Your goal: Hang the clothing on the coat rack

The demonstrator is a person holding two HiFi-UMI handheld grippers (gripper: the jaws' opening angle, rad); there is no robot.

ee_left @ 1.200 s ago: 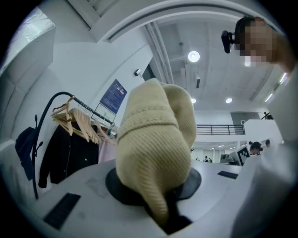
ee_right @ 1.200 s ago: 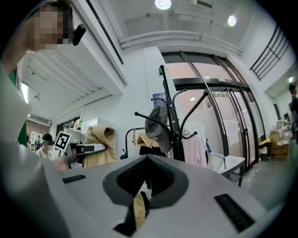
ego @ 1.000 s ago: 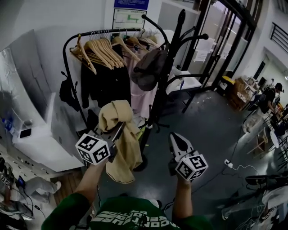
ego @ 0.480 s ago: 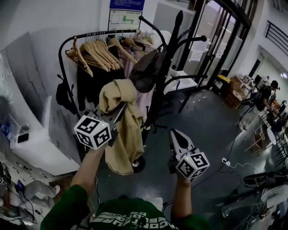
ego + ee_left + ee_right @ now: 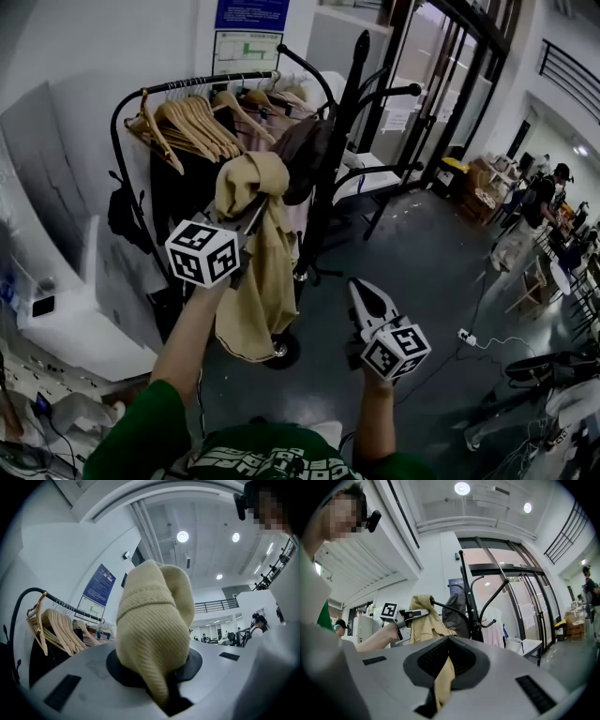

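A tan knitted garment (image 5: 255, 281) hangs from my left gripper (image 5: 255, 214), which is shut on its bunched top. In the left gripper view the garment (image 5: 154, 620) fills the space between the jaws and hides the pads. The bunch is raised beside the black coat rack (image 5: 330, 178), close to the dark bag (image 5: 302, 150) that hangs on one hook. My right gripper (image 5: 368, 292) is lower and to the right, shut and holding nothing. From the right gripper view the left gripper (image 5: 417, 613), the garment (image 5: 425, 623) and the coat rack (image 5: 469, 602) stand ahead.
A clothes rail (image 5: 192, 80) with several wooden hangers and dark clothes stands left of the coat rack. A white cabinet (image 5: 66, 309) is at the left. A white table (image 5: 373, 171) sits behind the rack. A power strip (image 5: 466, 336) and cable lie on the floor.
My left gripper has lifted the garment higher and nearer the coat rack's hooks. The right gripper has stayed low, drifting slightly.
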